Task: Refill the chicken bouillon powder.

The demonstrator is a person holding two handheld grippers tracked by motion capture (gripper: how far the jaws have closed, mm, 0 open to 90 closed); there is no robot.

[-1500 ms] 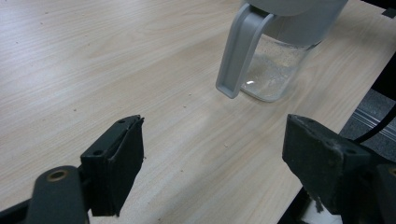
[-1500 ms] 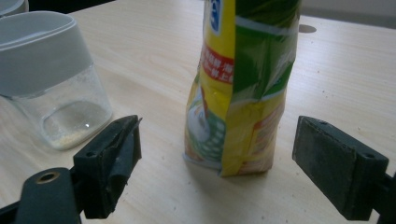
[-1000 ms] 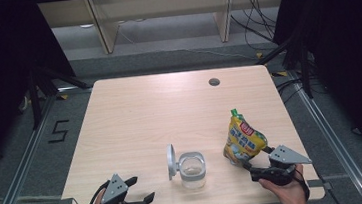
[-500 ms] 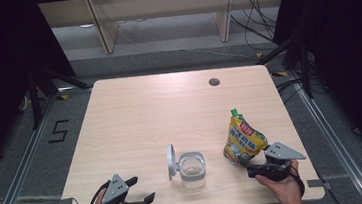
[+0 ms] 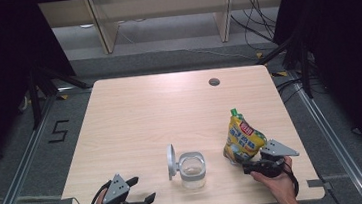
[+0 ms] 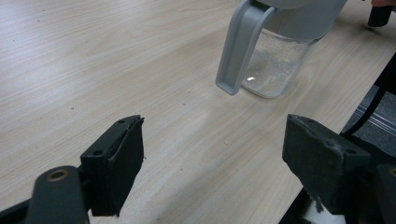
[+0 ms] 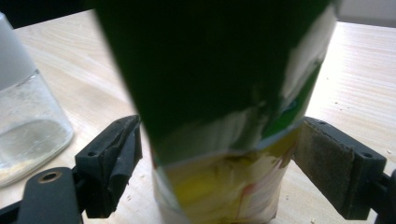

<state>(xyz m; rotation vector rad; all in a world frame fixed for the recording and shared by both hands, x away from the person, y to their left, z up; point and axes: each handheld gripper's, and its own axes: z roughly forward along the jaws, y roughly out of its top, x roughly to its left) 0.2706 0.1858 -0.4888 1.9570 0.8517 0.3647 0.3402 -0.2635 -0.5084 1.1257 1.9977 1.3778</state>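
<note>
My left gripper (image 5: pixel 138 190) gapes beside the jar (image 5: pixel 192 169), which holds a thin pale residue; my right gripper (image 7: pixel 219 163) straddles the pouch (image 5: pixel 243 138), unclamped.

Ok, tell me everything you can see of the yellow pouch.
The pouch is a glossy yellow stand-up bag with a red label, blue print and a green top corner. It stands upright, leaning slightly, near the table's front right, right of the jar. In the right gripper view its base sits between the open jaws of the right tongs; whether they touch it is unclear. Contents cannot be seen.
</note>
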